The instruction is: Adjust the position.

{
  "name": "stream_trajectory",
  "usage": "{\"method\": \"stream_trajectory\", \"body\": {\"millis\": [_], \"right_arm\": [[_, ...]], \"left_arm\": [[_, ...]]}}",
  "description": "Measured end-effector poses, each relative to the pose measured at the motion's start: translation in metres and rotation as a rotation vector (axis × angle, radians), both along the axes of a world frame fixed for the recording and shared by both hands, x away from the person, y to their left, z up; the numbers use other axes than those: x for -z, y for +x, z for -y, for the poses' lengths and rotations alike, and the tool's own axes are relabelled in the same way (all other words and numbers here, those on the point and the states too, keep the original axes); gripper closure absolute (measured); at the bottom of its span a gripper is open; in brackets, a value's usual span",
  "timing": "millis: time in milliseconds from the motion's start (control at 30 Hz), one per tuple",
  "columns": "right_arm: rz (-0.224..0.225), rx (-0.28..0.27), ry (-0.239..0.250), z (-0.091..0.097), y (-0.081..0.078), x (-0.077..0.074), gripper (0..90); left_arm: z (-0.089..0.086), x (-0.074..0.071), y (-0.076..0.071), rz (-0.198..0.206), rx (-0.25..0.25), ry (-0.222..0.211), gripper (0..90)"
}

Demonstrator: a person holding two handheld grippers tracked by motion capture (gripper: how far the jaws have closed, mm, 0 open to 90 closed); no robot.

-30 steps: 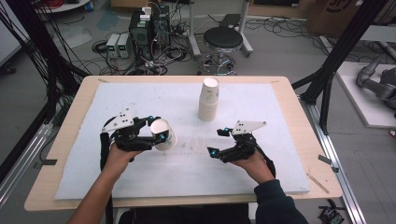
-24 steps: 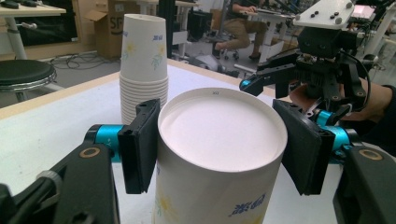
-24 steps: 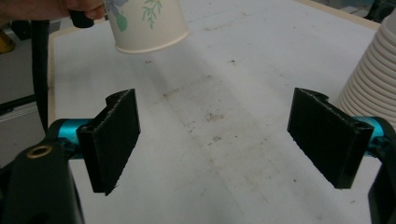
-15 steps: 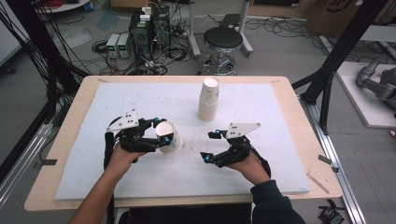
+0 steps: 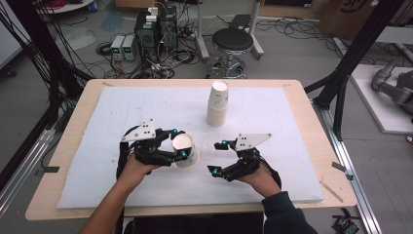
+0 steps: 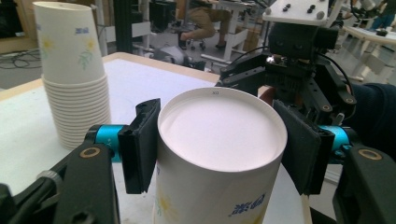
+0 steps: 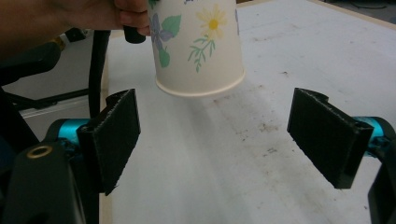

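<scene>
An upside-down paper cup [image 5: 185, 151] with a flower print is held just above the white mat, and my left gripper [image 5: 180, 145] is shut on its sides. In the left gripper view the two pads [image 6: 140, 144] press on the cup [image 6: 219, 140] just below its flat base, which faces the camera. My right gripper [image 5: 215, 157] stands open a short way to the right of the cup, jaws pointing at it. In the right gripper view the cup's rim [image 7: 198, 88] hangs over the mat ahead of the wide-open right gripper [image 7: 215, 140], nothing between its pads.
A tall stack of inverted paper cups [image 5: 217, 105] stands at the back centre of the white mat [image 5: 292, 122], seen also as a stack [image 6: 74, 70] at the left. The wooden table edge [image 5: 321, 146] frames the mat. A stool and cables lie beyond the table.
My left gripper has carried the cup to the right and a little nearer, toward the right gripper. The right gripper's jaws have swung slightly left toward the cup.
</scene>
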State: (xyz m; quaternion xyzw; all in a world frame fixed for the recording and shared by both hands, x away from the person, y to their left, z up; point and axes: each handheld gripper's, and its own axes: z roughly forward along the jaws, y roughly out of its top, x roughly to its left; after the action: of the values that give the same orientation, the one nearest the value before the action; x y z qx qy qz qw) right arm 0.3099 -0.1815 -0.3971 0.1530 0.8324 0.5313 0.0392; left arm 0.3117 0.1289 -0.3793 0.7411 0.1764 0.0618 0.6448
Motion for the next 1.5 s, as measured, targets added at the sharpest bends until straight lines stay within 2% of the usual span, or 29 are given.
{"method": "stream_trajectory", "body": {"millis": [300,433,700,867,1067,1233,1433,1500], "right_arm": [[-0.004,-0.029,-0.002,-0.01,-0.002,0.002,17.2],[0.007,-0.042,0.006,-0.013,-0.004,0.002,17.2],[-0.009,-0.078,0.021,-0.019,-0.005,0.003,17.2],[-0.008,-0.078,0.028,-0.021,-0.004,0.004,17.2],[-0.012,-0.091,0.03,-0.023,-0.004,0.006,18.2],[-0.011,-0.102,0.051,-0.022,-0.002,0.007,25.4],[-0.004,-0.108,0.041,-0.022,-0.002,0.007,29.3],[0.012,-0.101,0.034,-0.021,-0.002,0.007,29.9]], "left_arm": [[0.015,0.001,-0.003,-0.009,0.064,-0.019,35.8],[0.023,0.002,-0.004,-0.017,0.097,-0.019,35.8],[0.037,0.002,-0.003,-0.024,0.137,-0.026,35.9],[0.044,0.002,-0.004,-0.031,0.164,-0.039,35.9],[0.045,0.001,-0.003,-0.044,0.173,-0.071,35.9],[0.045,0.0,-0.002,-0.044,0.175,-0.076,35.9],[0.045,0.0,-0.002,-0.03,0.166,-0.063,35.7],[0.044,-0.001,-0.003,-0.004,0.14,-0.044,32.9]]}}
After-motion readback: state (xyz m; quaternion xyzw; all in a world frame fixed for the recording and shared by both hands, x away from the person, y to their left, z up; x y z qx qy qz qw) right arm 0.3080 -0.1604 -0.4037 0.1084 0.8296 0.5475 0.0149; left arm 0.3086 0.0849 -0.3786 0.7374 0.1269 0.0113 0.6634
